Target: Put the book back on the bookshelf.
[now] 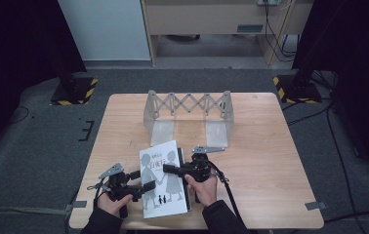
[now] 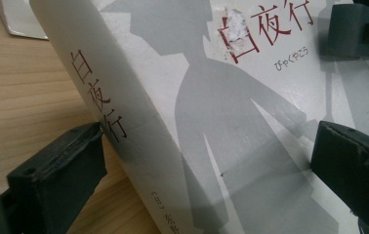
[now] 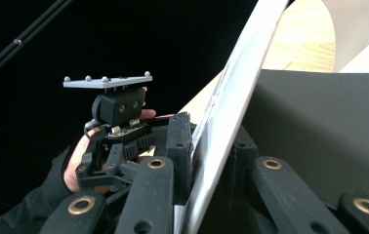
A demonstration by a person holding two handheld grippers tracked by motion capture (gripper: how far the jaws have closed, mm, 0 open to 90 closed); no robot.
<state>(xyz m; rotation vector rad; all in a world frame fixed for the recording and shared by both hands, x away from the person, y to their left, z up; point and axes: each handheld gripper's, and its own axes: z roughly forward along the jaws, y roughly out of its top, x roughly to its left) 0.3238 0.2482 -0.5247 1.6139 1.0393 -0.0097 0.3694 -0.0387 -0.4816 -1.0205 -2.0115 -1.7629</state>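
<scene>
A white book (image 1: 165, 195) with grey figures and red lettering lies near the table's front edge. My right gripper (image 1: 166, 169) comes in from the right and is shut on the book's front cover (image 3: 241, 83), which stands lifted as a thin sheet between its jaws (image 3: 209, 146). My left gripper (image 1: 142, 179) is at the book's left side. Its jaws stand wide apart in the left gripper view, one beside the spine (image 2: 124, 112) on the table, the other over the cover, and neither presses on the book (image 2: 231, 122).
A grey metal expanding book rack (image 1: 187, 105) stands at the back middle of the wooden table (image 1: 260, 146). A small grey plate (image 1: 208, 149) lies just behind my right hand. Dark floor and stand bases surround the table.
</scene>
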